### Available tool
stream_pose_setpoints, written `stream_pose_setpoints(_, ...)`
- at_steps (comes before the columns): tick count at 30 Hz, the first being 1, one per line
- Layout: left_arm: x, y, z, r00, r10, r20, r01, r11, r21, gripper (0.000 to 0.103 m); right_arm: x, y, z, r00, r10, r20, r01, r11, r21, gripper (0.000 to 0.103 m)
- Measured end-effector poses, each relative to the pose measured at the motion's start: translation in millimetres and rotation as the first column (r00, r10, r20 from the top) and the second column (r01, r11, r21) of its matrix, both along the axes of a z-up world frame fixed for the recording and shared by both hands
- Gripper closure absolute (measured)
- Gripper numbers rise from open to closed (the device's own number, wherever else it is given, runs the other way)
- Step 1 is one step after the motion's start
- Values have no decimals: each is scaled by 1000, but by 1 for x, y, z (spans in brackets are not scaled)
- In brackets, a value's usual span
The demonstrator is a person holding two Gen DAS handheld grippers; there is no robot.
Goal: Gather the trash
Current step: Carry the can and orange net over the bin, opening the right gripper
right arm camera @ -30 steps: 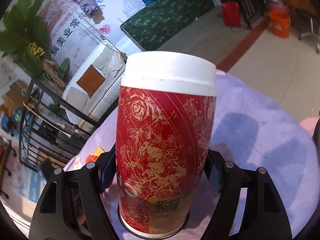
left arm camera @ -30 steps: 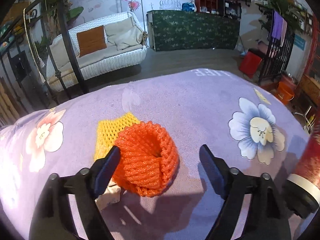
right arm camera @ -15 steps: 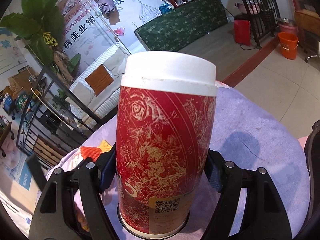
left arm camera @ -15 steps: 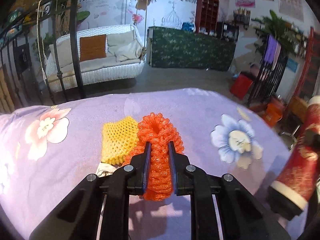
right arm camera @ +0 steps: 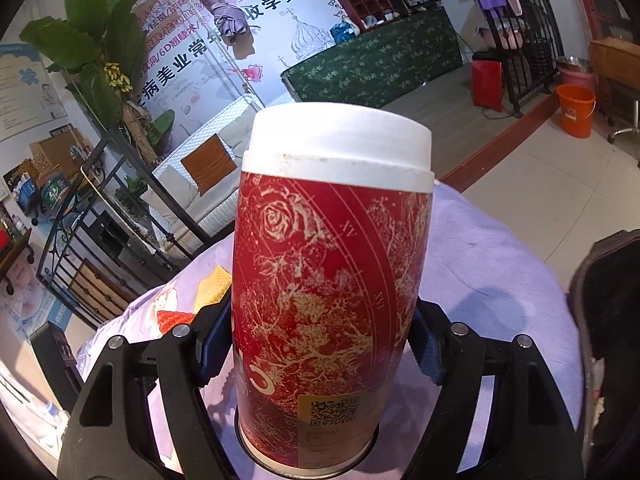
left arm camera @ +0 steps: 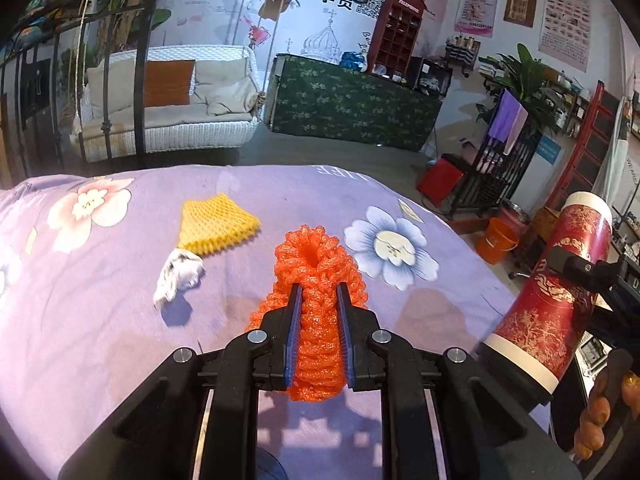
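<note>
1. Crumpled white scrap (left arm camera: 178, 276): lies on the purple floral cloth (left arm camera: 100, 320), far left. Not yet collected.
2. Yellow foam net (left arm camera: 216, 224): lies flat on the cloth just beyond the scrap, touching or nearly touching it. Not yet collected.
3. Left gripper (left arm camera: 319, 296): jaws closed on the orange foam net (left arm camera: 318, 280), squeezing its middle thin. The net appears lifted clear of the cloth, judging by its shadow below.
4. Right gripper (right arm camera: 320, 344): jaws clamped on both sides of the red canister (right arm camera: 332, 280). The canister sits to the right of the orange net, tilted in the left view. Its white lid (right arm camera: 340, 144) is fitted, so whether it serves as the trash container or is itself trash cannot be told.
5. Progress estimate: early to middle. Two items are in hand; two remain on the cloth; no deposit point is identifiable.
6. Legible writing: the cloth's far edge shows inverted letters resembling "LIFE". The wall banner carries large Chinese characters, including "美业" and "学员". The canister bears a QR code; the text beneath is too small to read.
</note>
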State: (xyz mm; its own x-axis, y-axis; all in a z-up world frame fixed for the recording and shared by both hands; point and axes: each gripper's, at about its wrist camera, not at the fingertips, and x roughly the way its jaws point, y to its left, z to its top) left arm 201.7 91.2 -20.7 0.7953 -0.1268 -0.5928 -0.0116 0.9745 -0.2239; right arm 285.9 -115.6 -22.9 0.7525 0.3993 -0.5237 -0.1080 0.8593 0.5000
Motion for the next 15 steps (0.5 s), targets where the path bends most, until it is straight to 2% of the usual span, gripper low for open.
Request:
stream_pose_setpoints(6, -18, -20, 7, 999, -46, 16, 46, 999, -29, 86, -30, -24, 3, 1000, -19, 18, 19, 1000, -12, 29)
stream_pose_setpoints(15, -37, -59, 12, 989, -142, 33, 143, 989, -23, 86, -74, -70, 8, 995, -85, 43, 86, 996, -28, 29)
